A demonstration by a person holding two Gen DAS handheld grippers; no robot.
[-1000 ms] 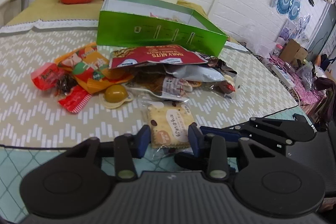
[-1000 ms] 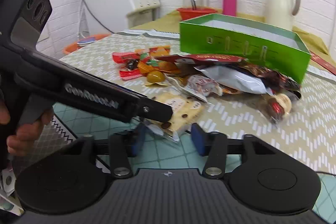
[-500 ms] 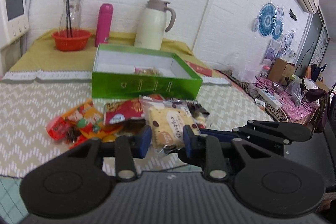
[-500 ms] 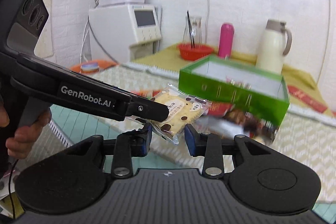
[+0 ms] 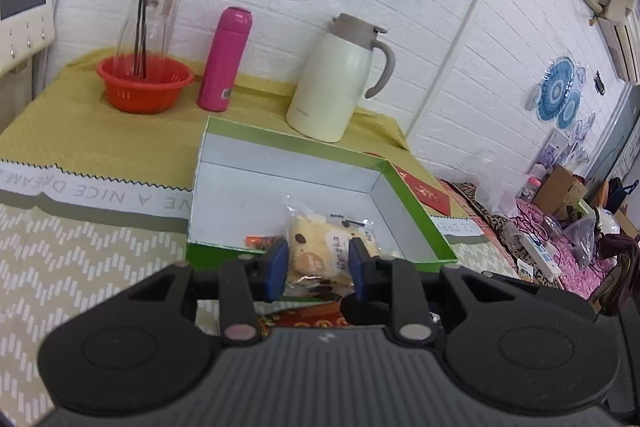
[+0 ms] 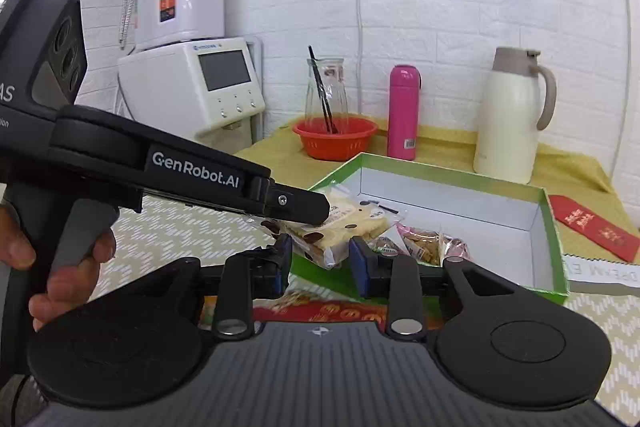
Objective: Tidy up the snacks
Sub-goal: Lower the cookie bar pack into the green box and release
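Left gripper (image 5: pixel 318 265): clamped on the biscuit packet (image 5: pixel 326 247), its blue pads pressing the wrapper from both sides; in the right wrist view its black finger lies over the top of the packet.
Right gripper (image 6: pixel 320 261): jaws closing, with the lower corner of the same packet between them; whether its pads press the wrapper I cannot tell.
Biscuit packet: a clear wrapper with pale, chocolate-dotted biscuits, held off the counter (image 5: pixel 80 255) just over the near wall of the green box (image 5: pixel 416 215).
Green box: open, white inside, standing on the patterned cloth; a few small wrapped snacks (image 6: pixel 420 241) lie at its near side, the rest of its floor bare.
Other snacks: a red printed packet (image 6: pixel 340 311) lies on the counter below the grippers, mostly hidden by them.
Behind the box: a red basket (image 5: pixel 144 83) with a glass carafe in it, a pink flask (image 5: pixel 226 61) and a cream jug (image 5: pixel 340 83) on a yellow cloth by the brick wall.
Person: a hand (image 6: pixel 52 267) grips the left gripper's handle.
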